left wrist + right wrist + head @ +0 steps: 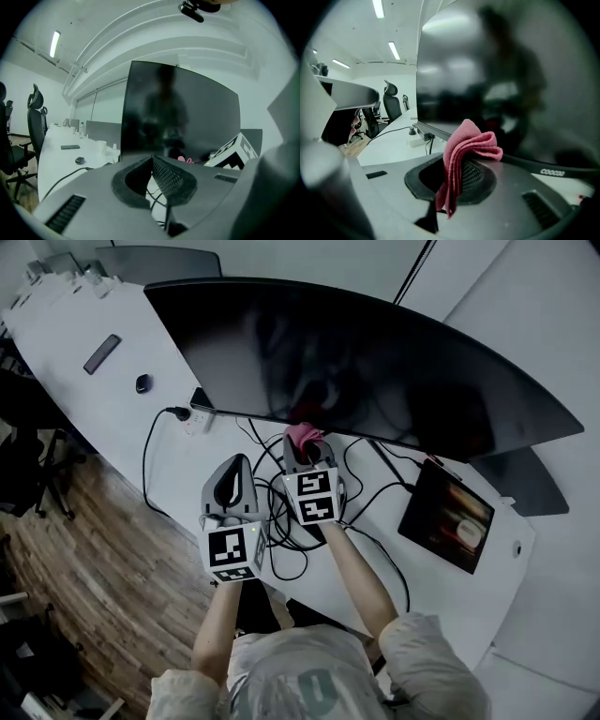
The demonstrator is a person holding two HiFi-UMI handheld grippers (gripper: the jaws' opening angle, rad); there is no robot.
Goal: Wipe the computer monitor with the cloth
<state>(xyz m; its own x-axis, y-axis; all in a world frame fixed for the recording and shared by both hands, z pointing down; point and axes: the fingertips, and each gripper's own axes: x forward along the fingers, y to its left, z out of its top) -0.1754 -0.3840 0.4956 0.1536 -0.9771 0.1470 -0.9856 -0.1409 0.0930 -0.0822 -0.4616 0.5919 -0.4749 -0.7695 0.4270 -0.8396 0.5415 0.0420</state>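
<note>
White desk [112, 418], dark monitor [375, 362]; right tongs [460, 174] clamped on pink cloth [468, 140], left tongs [152, 160] together

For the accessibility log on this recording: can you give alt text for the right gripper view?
The right tool is shut on a folded pink cloth, held close to the dark curved monitor that fills the frame. At left, a white desk carries a power strip.
</note>
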